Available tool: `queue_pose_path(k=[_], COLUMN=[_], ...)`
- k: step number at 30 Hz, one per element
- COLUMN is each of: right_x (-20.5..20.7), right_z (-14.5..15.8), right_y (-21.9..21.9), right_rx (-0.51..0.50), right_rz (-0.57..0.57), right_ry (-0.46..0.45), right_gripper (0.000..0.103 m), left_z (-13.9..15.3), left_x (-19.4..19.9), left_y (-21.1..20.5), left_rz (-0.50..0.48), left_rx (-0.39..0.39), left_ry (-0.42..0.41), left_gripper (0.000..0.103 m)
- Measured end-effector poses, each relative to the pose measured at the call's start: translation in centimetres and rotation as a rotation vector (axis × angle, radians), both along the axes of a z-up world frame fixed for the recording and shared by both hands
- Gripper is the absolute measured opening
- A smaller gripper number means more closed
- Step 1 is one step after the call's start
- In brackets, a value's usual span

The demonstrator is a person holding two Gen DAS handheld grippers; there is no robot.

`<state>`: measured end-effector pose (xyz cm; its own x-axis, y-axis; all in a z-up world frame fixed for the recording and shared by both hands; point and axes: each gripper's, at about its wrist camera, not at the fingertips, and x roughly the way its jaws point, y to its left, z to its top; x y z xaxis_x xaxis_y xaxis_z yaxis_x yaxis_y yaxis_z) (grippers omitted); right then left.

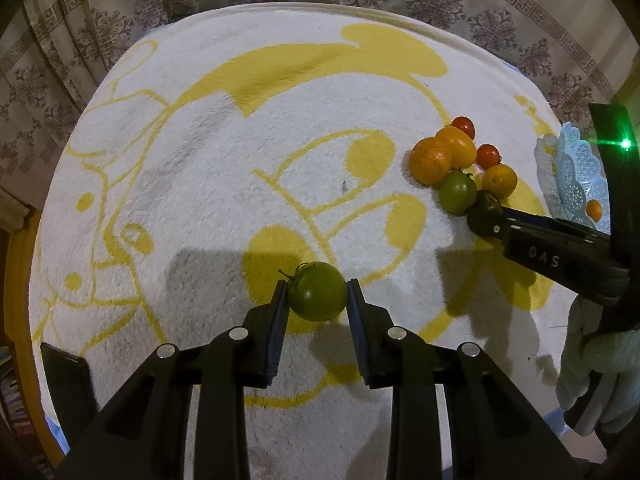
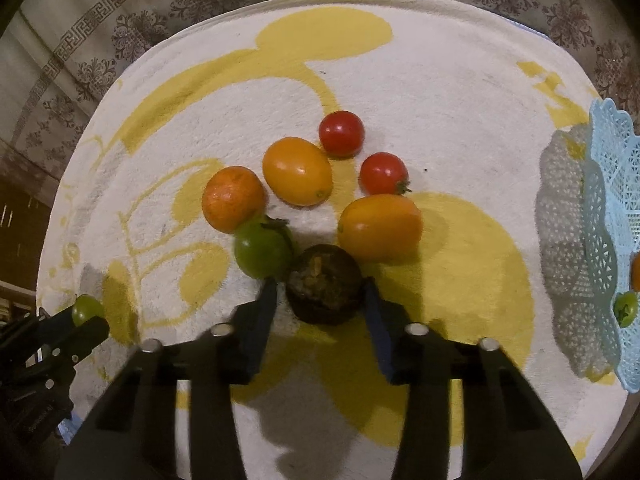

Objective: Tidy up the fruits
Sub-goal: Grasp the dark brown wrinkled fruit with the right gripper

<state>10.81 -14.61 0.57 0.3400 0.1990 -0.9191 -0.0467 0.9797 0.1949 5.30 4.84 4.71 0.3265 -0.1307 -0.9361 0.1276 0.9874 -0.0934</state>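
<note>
Glistening green tomato (image 1: 318, 296), perhaps unripe

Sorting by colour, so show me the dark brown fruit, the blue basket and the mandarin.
dark brown fruit (image 2: 325, 292), right wrist view, its top face.
blue basket (image 2: 614, 160), right wrist view, its lattice rim.
mandarin (image 2: 233, 199), right wrist view, its peel.

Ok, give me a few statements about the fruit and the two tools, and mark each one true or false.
1. The left tool grips a green tomato. True.
2. The right tool has a red tomato between its fingers. False: a dark brown fruit sits there.
3. Two red tomatoes lie in the loose pile. True.
4. The blue basket holds no fruit. False: a green fruit lies in it.
</note>
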Motion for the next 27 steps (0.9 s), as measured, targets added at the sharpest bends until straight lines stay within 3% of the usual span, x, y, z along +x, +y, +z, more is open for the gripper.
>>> queue_pose_path(k=[12,27], right_x=[-2.0,-5.4], right_z=[1.6,7.8], right_y=[-0.7,-3.5], right_rx=[0.023,0.102], right_rz=[0.004,0.004], right_ry=[-0.019,-0.134], right_gripper=[0.04,0.04], left_z=[1.1,5.4], left_x=[-0.5,-1.9], left_y=[-0.7,-4.0], left_rz=[0.001,-0.008], left_rx=[-0.003,-0.021], left_ry=[-0.024,-0.111], left_gripper=[0.03,0.03])
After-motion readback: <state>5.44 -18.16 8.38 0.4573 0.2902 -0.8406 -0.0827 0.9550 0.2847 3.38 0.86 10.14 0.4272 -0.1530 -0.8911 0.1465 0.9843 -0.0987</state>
